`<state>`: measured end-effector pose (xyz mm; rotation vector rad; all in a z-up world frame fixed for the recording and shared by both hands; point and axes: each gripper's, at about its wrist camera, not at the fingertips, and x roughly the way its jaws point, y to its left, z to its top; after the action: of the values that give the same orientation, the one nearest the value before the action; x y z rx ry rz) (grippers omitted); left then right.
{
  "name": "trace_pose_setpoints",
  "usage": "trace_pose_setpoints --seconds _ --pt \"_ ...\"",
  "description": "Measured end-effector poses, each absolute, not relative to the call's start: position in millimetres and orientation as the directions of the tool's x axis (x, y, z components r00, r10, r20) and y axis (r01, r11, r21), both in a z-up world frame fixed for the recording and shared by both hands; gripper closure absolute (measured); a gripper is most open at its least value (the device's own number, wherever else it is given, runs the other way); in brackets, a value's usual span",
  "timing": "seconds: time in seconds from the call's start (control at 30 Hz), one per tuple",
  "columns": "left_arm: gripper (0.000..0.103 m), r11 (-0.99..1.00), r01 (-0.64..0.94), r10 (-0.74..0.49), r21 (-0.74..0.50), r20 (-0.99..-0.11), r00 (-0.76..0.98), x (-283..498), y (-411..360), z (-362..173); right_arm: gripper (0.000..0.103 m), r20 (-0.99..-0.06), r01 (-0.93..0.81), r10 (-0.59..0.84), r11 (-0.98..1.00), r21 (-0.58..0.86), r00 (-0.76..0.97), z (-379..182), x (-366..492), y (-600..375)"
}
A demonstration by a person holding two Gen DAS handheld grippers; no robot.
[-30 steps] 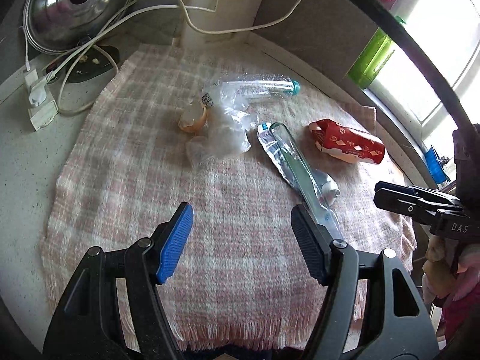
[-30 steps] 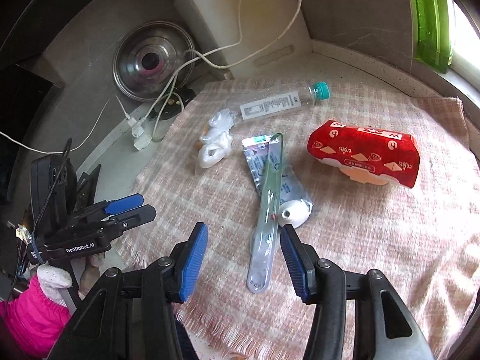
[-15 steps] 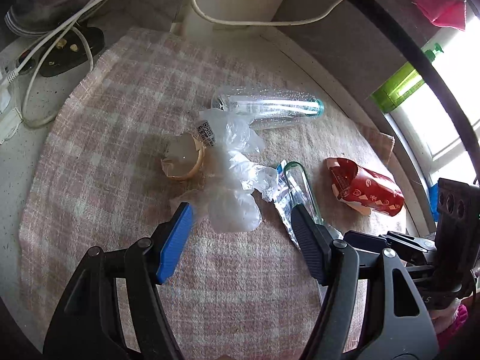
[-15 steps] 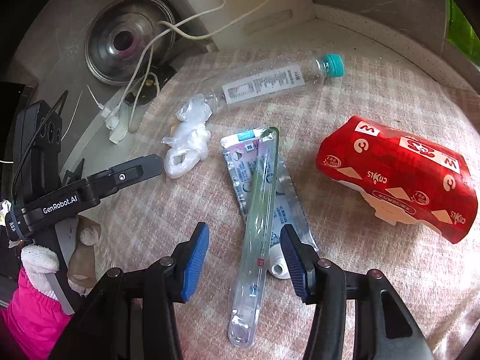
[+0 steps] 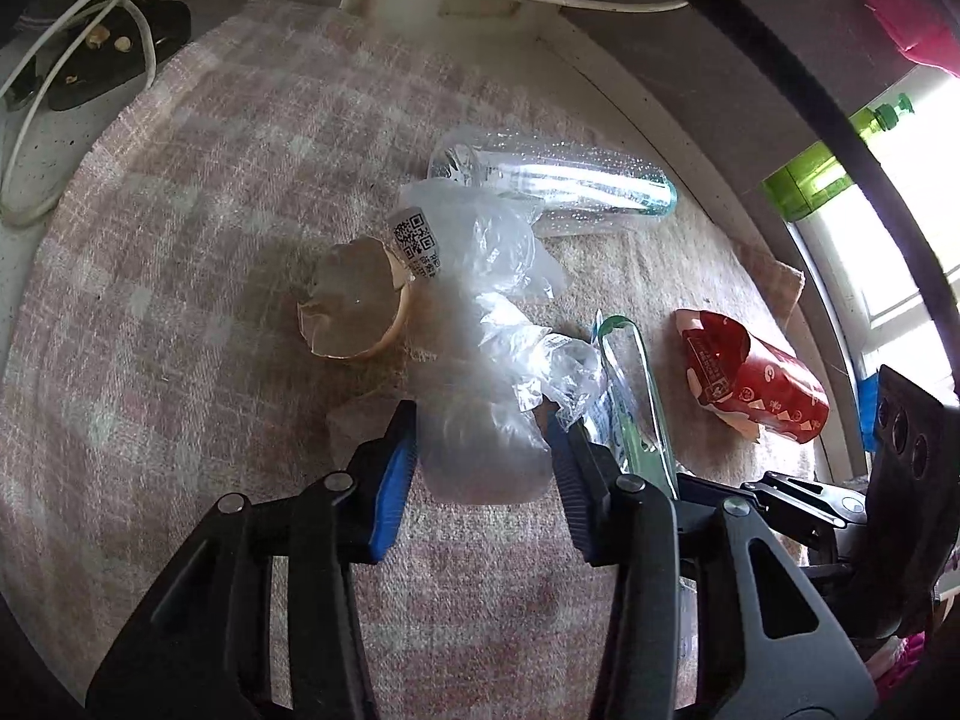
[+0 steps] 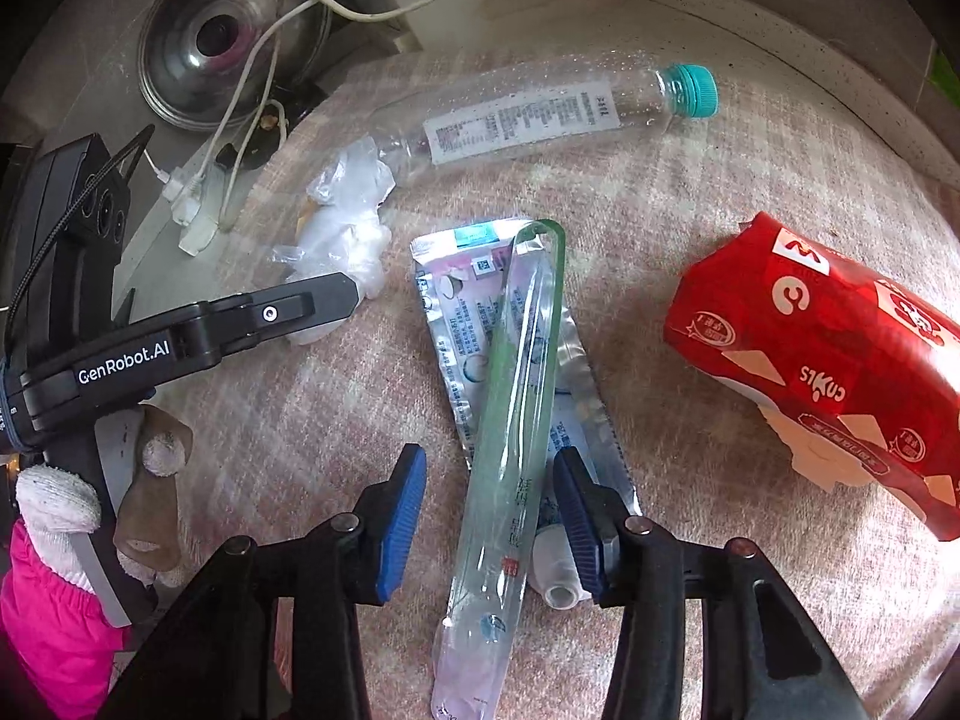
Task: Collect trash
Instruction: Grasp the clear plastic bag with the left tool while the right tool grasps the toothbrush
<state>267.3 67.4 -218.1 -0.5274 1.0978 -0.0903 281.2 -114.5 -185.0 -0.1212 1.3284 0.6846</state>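
On the pink checked cloth (image 5: 180,240) lies a crumpled clear plastic bag (image 5: 480,276), beside a broken eggshell (image 5: 354,312) and an empty clear bottle (image 5: 570,192). My left gripper (image 5: 483,462) is closing; the near end of the bag fills the gap and touches both blue pads. In the right wrist view a long clear toothbrush pack (image 6: 516,408) rests on a foil pouch (image 6: 456,312). My right gripper (image 6: 486,516) straddles it and is closing; a gap remains at the left pad. A red wrapper (image 6: 840,360) lies to the right, and the teal-capped bottle (image 6: 540,114) beyond.
A steel lid (image 6: 228,42), white cables (image 6: 252,78) and a plug lie on the counter past the cloth's far left corner. A green bottle (image 5: 816,180) stands by the window. A gloved hand with a pink sleeve (image 6: 54,504) holds the left gripper.
Both grippers have come down and forward onto the trash. The left jaws have narrowed around the plastic bag. The right jaws now stand around the long clear pack.
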Motion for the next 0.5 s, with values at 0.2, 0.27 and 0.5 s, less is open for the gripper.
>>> trace_pose_setpoints --seconds 0.2,0.27,0.5 --pt "0.068 0.863 -0.197 -0.333 -0.465 -0.817 0.471 267.0 71.4 -220.3 0.074 -0.939 -0.562 0.326 0.799 0.211 0.11 -185.9 276.6 -102.3" --pt "0.069 0.864 -0.192 -0.334 -0.465 -0.815 0.473 265.9 71.2 -218.7 0.074 -0.938 -0.564 0.329 0.798 0.213 0.111 -185.6 276.2 -101.9" --pt "0.07 0.862 -0.166 -0.352 -0.48 -0.799 0.487 255.1 71.1 -207.9 0.081 -0.924 -0.547 0.364 0.8 0.247 0.116 -178.5 272.3 -108.8"
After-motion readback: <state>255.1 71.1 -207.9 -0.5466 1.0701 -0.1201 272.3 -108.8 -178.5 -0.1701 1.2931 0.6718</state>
